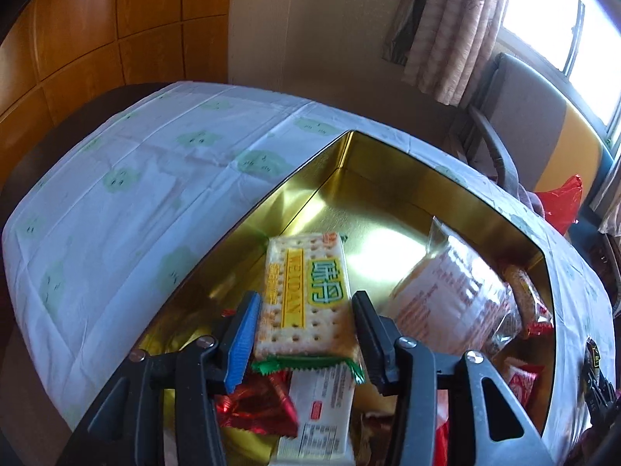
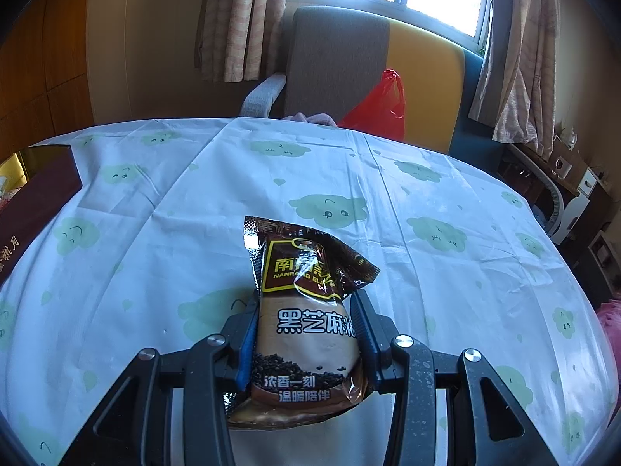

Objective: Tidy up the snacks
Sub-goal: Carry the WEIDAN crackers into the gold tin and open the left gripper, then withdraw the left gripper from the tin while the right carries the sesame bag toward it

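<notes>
A gold-lined tin box (image 1: 388,178) stands on the table and holds several snacks. A cracker packet (image 1: 302,291) with green and yellow print lies in it, between the fingers of my left gripper (image 1: 306,299). The jaws stand slightly wider than the packet, with a thin gap at the right finger. Under it lie red foil wrappers (image 1: 256,407) and a white packet (image 1: 322,419); a clear-wrapped pack (image 1: 454,295) lies to the right. My right gripper (image 2: 306,303) is shut on a brown black-sesame sachet (image 2: 310,264), held just above the tablecloth. The tin's dark outer wall (image 2: 35,194) shows at far left.
A white tablecloth (image 2: 407,202) with green cloud faces covers the table. Behind the far edge stand a grey and yellow chair (image 2: 337,58) and a red plastic bag (image 2: 380,105). Curtains and a bright window are beyond.
</notes>
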Motion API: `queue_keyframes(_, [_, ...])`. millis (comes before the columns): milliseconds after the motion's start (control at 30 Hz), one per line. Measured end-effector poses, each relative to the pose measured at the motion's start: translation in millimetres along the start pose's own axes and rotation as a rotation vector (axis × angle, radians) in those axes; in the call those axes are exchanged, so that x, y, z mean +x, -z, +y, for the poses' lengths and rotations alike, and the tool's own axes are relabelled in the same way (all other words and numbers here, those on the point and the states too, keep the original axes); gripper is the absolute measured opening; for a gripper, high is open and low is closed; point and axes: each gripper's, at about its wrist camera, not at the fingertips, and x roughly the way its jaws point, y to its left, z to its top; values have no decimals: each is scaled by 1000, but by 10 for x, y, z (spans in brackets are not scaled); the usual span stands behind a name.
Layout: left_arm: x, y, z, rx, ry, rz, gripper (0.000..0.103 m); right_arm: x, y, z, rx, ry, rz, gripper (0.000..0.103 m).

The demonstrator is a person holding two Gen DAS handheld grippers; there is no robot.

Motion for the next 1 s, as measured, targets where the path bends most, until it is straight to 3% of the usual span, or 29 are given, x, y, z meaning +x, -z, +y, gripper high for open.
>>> queue_keyframes(233, [77,-74,3,-17,33,-19,48,4,2,11,-6,6,-1,44])
queue_keyframes(333, [157,-225,-128,24,15,-25,48,2,11,12,-12,10,-2,44])
queue_keyframes(500, [-15,-293,-161,-18,-2,-83,49,-2,14,23,-14,12,-4,44])
queue_keyframes(600, [-157,-222,-124,-30,50,-110,50,2,14,23,-14,9,1,44])
queue_keyframes(733, [-277,-84,-98,-25,15,-116,50,-6,11,21,-14,9,-1,44])
queue_keyframes(1000, [-433,323,-208,-26,88,-92,50,-55,5,49,-35,-2,-19,44])
